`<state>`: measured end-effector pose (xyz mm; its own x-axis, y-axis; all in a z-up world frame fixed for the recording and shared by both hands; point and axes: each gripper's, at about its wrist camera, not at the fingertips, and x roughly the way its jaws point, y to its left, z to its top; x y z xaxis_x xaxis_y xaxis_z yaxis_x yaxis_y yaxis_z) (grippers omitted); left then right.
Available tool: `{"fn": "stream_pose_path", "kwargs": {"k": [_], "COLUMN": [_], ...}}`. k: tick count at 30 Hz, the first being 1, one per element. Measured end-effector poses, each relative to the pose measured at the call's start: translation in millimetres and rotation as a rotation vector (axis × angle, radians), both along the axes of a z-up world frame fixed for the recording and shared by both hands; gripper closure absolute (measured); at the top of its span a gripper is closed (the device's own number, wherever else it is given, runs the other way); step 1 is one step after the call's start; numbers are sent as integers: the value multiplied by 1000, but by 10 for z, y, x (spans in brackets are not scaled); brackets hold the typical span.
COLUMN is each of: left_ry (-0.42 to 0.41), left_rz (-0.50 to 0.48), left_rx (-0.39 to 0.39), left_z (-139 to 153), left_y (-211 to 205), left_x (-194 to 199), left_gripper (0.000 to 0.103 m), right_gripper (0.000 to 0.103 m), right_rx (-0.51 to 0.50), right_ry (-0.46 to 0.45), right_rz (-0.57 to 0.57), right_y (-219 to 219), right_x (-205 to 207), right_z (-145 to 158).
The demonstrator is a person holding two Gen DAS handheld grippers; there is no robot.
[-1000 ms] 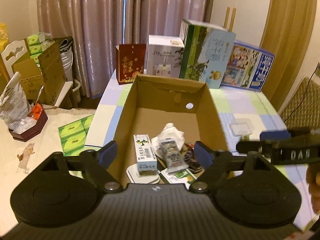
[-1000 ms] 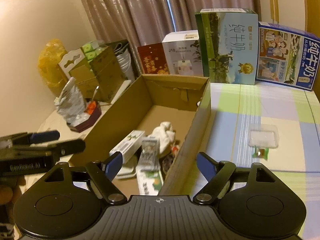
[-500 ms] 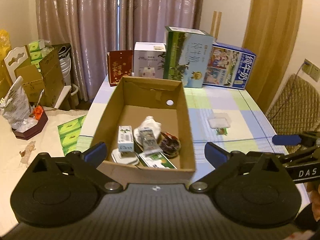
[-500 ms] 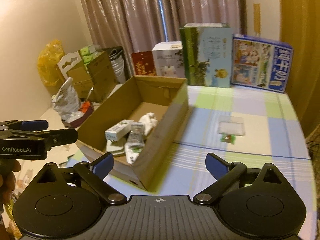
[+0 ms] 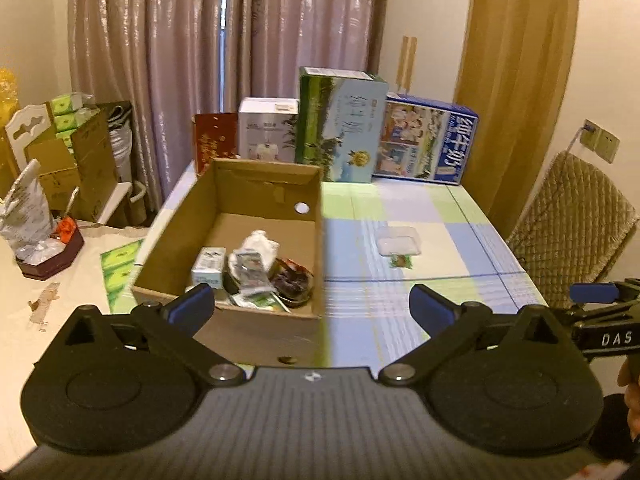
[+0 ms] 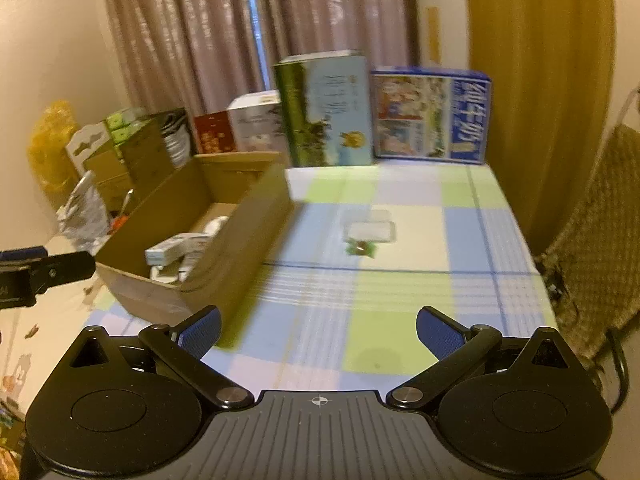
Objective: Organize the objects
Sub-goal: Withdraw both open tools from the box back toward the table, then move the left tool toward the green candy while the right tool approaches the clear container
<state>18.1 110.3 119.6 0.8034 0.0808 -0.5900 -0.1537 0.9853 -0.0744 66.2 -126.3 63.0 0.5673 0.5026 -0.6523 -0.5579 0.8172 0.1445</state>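
A: Starting at the left, what does the left tool (image 5: pixel 308 306) have?

B: Nothing. Its blue pads stand wide apart over the near end of the cardboard box (image 5: pixel 256 332), which sits on the checked desk (image 5: pixel 432 292). Inside the box, toward its near end, lie a small white carton (image 5: pixel 208 268), a crumpled white wrapper (image 5: pixel 262 242), a flat printed packet (image 5: pixel 248 266) and a dark round item (image 5: pixel 290 282).

A: So which step is in hand?

B: By the look of it, a gap between picks: several things are boxed, and both tools are held back at the desk's near edge, neither one carrying anything.

A: What is left outside the box?

B: To the right of it, on the pale square of the cloth, a clear plastic container (image 6: pixel 370 230) with a small green-wrapped candy (image 6: pixel 360 247) touching or just beside its near edge. Blur makes it hard to say which.

A: And the right tool (image 6: pixel 318 330)?

B: Also spread wide, empty. The candy and container lie ahead of it, slightly right of its centre line and well apart from its tips.

A: The next move, then?

B: Probably the right tool reaches forward and low, closes on the candy or the container's rim, then carries it left over the box wall. The candy is small and flat, so the pads must come down close to the cloth.
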Motion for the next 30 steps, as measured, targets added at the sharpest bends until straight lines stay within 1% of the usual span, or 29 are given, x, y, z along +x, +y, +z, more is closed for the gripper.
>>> {"fn": "stream_pose_path", "kwargs": {"k": [9, 12, 17, 21, 30], "left_ry": [17, 24, 30, 40, 47], "left_rz": [-83, -105, -131, -155, -179], "left_rx": [26, 21, 0, 15, 16], "left_z": [-93, -106, -131, -157, -201], "left_y": [-407, -510, -642, -735, -851], "left_x": [102, 161, 241, 297, 502], "left_gripper": [1, 1, 1, 1, 1], "right_gripper": [2, 2, 2, 2, 2], "right_rx": [-1, 2, 5, 10, 1], "right_ry": [12, 19, 24, 27, 31], "right_rz": [-82, -105, -126, -136, -151], "right_y": [-462, -572, -676, -730, -811], "right_x": [-3, 20, 83, 128, 283], "right_z": [-56, -73, -96, -117, -190]}}
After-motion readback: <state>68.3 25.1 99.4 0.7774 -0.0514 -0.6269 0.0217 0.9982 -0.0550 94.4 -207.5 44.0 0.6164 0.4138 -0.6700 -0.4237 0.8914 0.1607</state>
